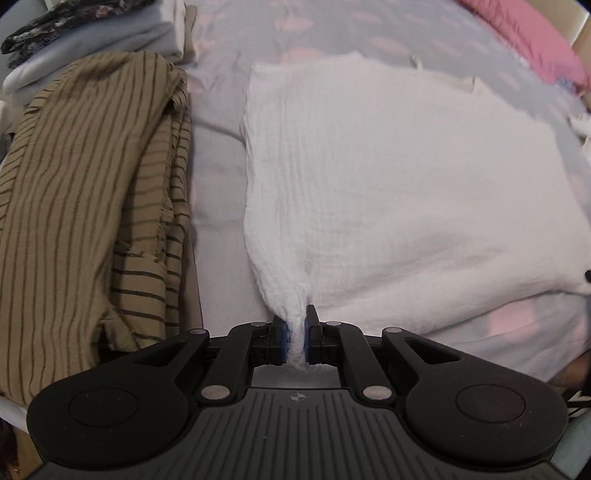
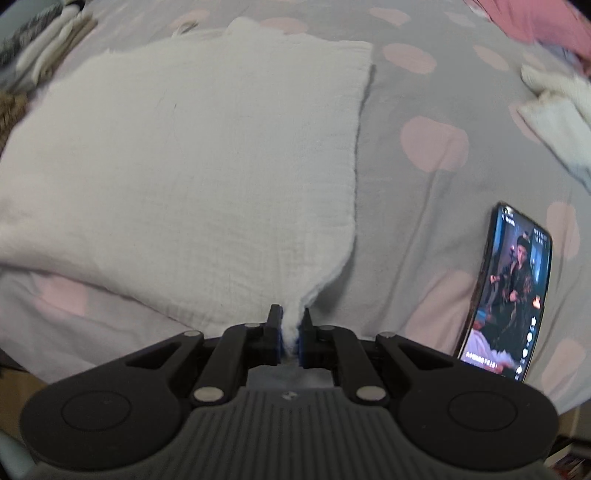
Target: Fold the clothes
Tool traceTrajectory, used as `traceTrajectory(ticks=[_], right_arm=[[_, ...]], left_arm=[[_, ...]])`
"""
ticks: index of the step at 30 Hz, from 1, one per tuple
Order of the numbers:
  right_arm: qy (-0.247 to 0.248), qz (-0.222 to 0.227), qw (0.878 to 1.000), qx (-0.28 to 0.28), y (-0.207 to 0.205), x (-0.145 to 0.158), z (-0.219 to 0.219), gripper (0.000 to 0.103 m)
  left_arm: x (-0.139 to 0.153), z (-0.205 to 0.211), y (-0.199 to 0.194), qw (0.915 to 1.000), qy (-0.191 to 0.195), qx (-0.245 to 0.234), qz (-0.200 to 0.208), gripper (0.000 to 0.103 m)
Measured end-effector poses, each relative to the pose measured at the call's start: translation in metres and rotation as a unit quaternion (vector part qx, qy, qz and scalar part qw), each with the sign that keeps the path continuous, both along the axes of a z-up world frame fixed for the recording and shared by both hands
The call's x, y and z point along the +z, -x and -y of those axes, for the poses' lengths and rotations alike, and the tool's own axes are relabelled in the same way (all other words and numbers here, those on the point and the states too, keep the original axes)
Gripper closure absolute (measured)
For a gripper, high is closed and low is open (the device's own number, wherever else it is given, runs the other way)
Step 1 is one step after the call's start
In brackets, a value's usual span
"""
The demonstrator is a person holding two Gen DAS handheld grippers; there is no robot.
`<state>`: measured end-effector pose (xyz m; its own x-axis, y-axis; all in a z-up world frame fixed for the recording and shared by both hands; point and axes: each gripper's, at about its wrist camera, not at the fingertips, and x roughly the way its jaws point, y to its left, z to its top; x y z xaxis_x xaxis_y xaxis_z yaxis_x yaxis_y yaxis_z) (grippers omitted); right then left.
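White garment: a crinkled, gauze-like white cloth (image 1: pixel 399 177) is spread flat in a roughly square shape on the bed, with its two near corners drawn up into thin gathered points.
Left gripper: the left gripper (image 1: pixel 295 332) is clamped narrowly on the near left corner, and bunched white fabric is seen pinched between the blue pads.
Right gripper: the right gripper (image 2: pixel 290 332) is closed tightly on the near right corner, where a folded edge of several layers is pulled to a point.
Striped garment: a tan woven piece with thin dark stripes (image 1: pixel 88 206) is laid in loose folds just left of the white cloth.
Folded stack: pale blue and dark floral textiles (image 1: pixel 74 40) are piled at the far left.
Bed surface: a soft grey sheet with pink blotches (image 2: pixel 436 144) is lightly creased.
Phone: a lit smartphone (image 2: pixel 513 291) is laid on the sheet to the right.
Far edge: a pink pillow or cover (image 1: pixel 532 33) is seen.
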<state>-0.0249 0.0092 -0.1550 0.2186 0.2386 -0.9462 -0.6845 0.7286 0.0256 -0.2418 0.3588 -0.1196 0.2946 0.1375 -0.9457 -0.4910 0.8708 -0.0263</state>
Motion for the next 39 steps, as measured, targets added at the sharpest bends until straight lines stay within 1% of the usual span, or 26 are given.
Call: traceTrajectory(ticks=[4,6,7,8,9,10,11,12,14,17,18,20,23,27,31,34,37,39], right_arm=[[0.019,0.025,0.999,0.032,0.009,-0.003,-0.005,0.090],[0.026,0.036,0.998,0.045,0.012,-0.002,-0.006,0.088],[0.029,0.043,0.997,0.050,0.013,0.000,-0.005,0.084],[0.034,0.053,0.996,0.055,0.015,0.003,-0.004,0.077],[0.039,0.067,0.995,0.061,0.017,0.006,-0.003,0.060],[0.046,0.088,0.993,0.070,0.020,0.010,-0.002,0.052],[0.053,0.109,0.989,0.079,0.024,0.014,-0.002,0.051],[0.059,0.129,0.986,0.086,0.026,0.018,-0.001,0.050],[0.064,0.160,0.981,0.093,0.026,0.025,-0.004,0.046],[0.058,0.197,0.974,0.092,0.026,0.035,-0.006,0.044],[0.056,0.209,0.972,0.092,0.027,0.039,-0.008,0.043],[0.046,0.226,0.969,0.091,0.031,0.046,-0.016,0.041],[0.020,0.225,0.971,0.081,0.027,0.050,-0.026,0.039],[-0.009,0.217,0.974,0.067,0.023,0.052,-0.041,0.038],[-0.029,0.193,0.980,0.049,0.009,0.046,-0.048,0.037],[-0.047,0.163,0.985,0.013,-0.007,0.040,-0.051,0.034],[-0.069,0.147,0.987,-0.017,-0.021,0.034,-0.054,0.032],[-0.075,0.144,0.987,-0.022,-0.025,0.028,-0.057,0.032]], left_arm=[[-0.014,0.001,-0.004,0.9998,0.005,-0.006,-0.016,0.094],[-0.018,0.002,-0.003,0.9998,0.007,-0.004,-0.020,0.091],[-0.017,0.003,-0.002,0.9998,0.002,-0.006,-0.020,0.090],[-0.014,0.005,-0.001,0.9998,-0.005,-0.009,-0.020,0.086],[-0.012,0.006,0.000,0.9997,-0.013,-0.013,-0.019,0.081],[-0.007,0.008,0.002,0.9995,-0.022,-0.014,-0.014,0.078],[-0.002,0.010,0.004,0.9993,-0.031,-0.016,-0.010,0.072],[0.003,0.012,0.007,0.9991,-0.039,-0.017,-0.002,0.064],[0.015,0.015,0.010,0.9981,-0.057,-0.016,0.020,0.058],[0.033,0.018,0.014,0.9952,-0.077,-0.005,0.059,0.056],[0.038,0.019,0.014,0.9940,-0.081,0.001,0.073,0.054],[0.046,0.019,0.004,0.9920,-0.081,0.010,0.096,0.053],[0.051,0.023,-0.012,0.9901,-0.079,0.001,0.116,0.053],[0.052,0.034,-0.035,0.9879,-0.080,-0.026,0.130,0.053],[0.044,0.041,-0.062,0.9853,-0.074,-0.044,0.147,0.053],[0.035,0.042,-0.078,0.9838,-0.073,-0.049,0.157,0.053],[0.027,0.039,-0.088,0.9835,-0.070,-0.047,0.160,0.053],[0.021,0.037,-0.091,0.9845,-0.067,-0.043,0.156,0.054]])
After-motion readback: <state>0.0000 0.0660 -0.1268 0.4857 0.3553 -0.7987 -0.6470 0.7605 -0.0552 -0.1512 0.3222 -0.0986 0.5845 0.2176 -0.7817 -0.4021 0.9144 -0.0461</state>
